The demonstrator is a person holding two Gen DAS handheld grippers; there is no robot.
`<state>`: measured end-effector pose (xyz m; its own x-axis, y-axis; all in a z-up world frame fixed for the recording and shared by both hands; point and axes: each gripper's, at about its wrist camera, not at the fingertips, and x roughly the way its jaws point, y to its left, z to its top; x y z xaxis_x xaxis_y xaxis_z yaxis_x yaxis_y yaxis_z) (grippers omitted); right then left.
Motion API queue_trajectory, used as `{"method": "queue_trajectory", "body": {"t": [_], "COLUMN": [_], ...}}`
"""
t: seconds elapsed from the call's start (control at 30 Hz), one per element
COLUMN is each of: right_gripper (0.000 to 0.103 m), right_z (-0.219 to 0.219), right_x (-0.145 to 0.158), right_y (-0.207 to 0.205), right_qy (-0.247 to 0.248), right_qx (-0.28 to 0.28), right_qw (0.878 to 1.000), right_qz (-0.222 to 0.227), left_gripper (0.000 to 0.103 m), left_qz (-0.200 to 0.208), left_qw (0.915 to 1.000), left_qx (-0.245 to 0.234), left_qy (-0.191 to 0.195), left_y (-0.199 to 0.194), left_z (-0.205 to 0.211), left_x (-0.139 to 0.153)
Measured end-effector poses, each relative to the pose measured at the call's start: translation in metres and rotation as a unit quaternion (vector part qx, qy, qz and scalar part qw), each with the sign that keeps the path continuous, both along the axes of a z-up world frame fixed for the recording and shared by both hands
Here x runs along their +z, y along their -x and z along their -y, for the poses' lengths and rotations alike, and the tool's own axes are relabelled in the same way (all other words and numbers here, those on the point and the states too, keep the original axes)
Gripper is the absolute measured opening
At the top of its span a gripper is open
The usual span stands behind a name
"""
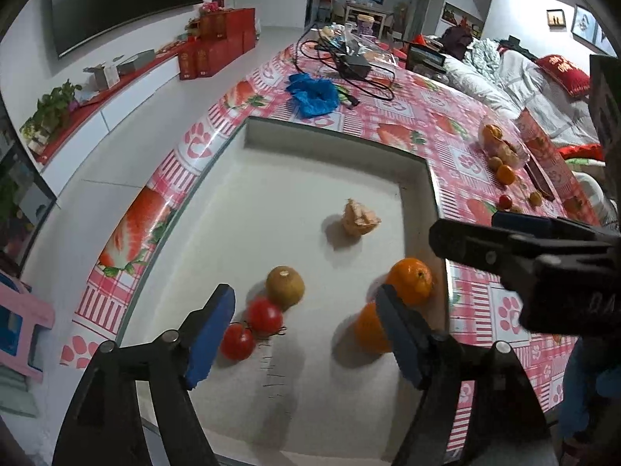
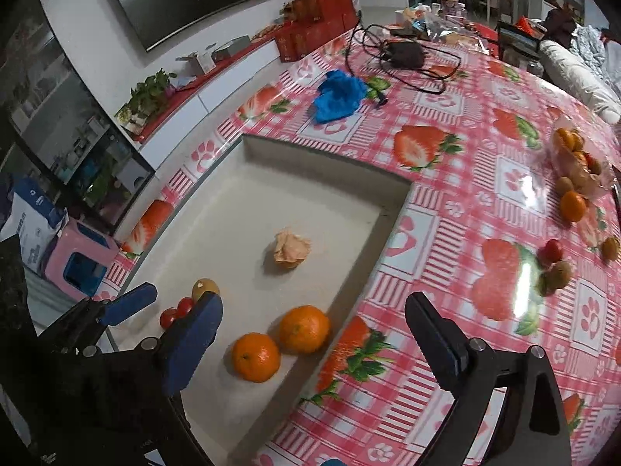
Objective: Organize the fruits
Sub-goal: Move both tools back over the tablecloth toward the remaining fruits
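A white tray [image 1: 271,202] lies on the strawberry tablecloth. In it are two oranges [image 1: 410,280], two red tomatoes [image 1: 264,313], a brown kiwi-like fruit [image 1: 285,286] and a crumpled tan wrapper [image 1: 359,218]. My left gripper [image 1: 306,334] is open and empty, hovering over the tray's near end between tomatoes and oranges. My right gripper [image 2: 314,334] is open and empty above the tray's right edge, just past the oranges [image 2: 304,329]. More loose fruit [image 2: 572,206] and a clear bag of fruit [image 2: 578,159] lie at the right of the table.
A blue cloth [image 1: 314,95] lies beyond the tray, with black cables and a dark device [image 1: 351,66] further back. A red box [image 1: 543,155] stands by the fruit bag. The table's left edge drops to the floor.
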<state>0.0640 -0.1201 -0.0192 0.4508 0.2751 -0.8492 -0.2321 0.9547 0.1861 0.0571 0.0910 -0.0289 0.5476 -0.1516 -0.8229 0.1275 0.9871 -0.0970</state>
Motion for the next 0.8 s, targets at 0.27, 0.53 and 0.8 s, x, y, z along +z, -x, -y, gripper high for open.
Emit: {"method": "queue_trajectory", "body": {"t": [0.27,0.53,0.8], "right_gripper": [0.096,0.103,0.103], "right_z": [0.048,0.126,0.211], "right_x": [0.008,0.011,-0.003], "right_y": [0.008,0.015,0.025], "right_qy": [-0.015,-0.028,-0.034], "right_qx": [-0.037,-0.108,-0.183], "right_qw": [0.999,0.994,0.983], "right_qz": [0.007,0.013,-0.001], "left_gripper": [0.080,0.080,0.080], "left_qz": [0.010,0.017,0.011], "left_qw": [0.9989,0.9946,0.9879], "left_qx": [-0.042,-0.098,-0.148], "left_qy": [-0.016,-0.027,-0.046], "left_y": [0.002,0.002,-0.003], "left_z": [0.043,0.104,0.167], "left_x": [0.020,0.039,0.045]}}
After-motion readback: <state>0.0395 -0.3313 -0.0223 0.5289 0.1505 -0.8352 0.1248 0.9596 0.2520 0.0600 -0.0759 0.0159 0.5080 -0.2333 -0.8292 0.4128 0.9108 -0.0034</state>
